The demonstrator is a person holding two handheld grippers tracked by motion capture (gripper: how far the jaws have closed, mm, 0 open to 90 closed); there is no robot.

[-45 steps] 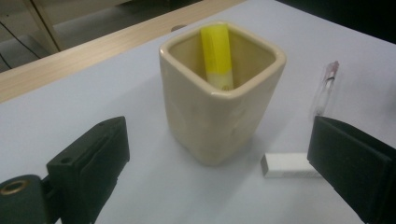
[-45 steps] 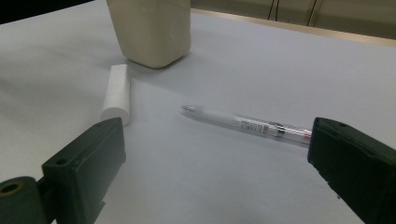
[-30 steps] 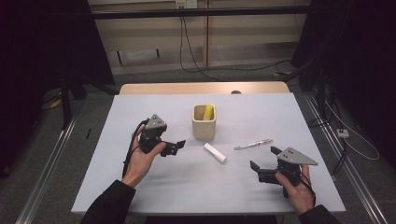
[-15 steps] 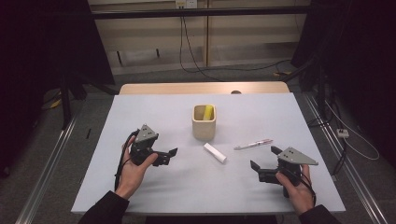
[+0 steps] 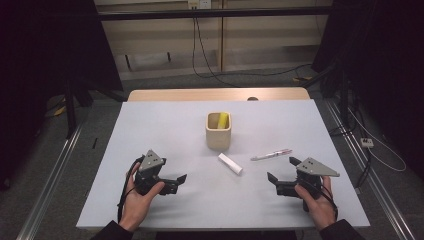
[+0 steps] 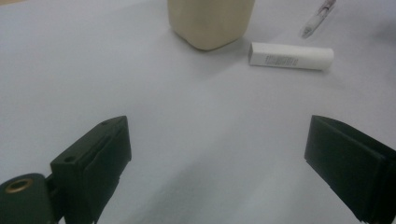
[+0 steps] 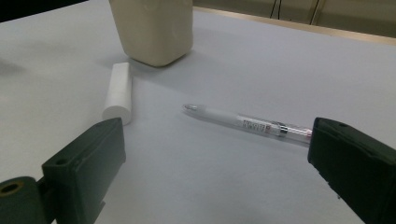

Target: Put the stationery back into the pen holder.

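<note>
High view: both tools rest low over the white bench, each held in a hand; left tool has its jaws spread wide and empty, right tool likewise parted and empty; beige cup stands mid-bench with a yellow item inside; white tube and pen lie just in front of the cup. Judgement: next pick is the pen, straight ahead of the right tool; approach across its barrel, jaws straddling the middle, close gently so it cannot roll. Right gripper view: pen lies ahead between the jaws, untouched, tube beside it to the left.
</note>
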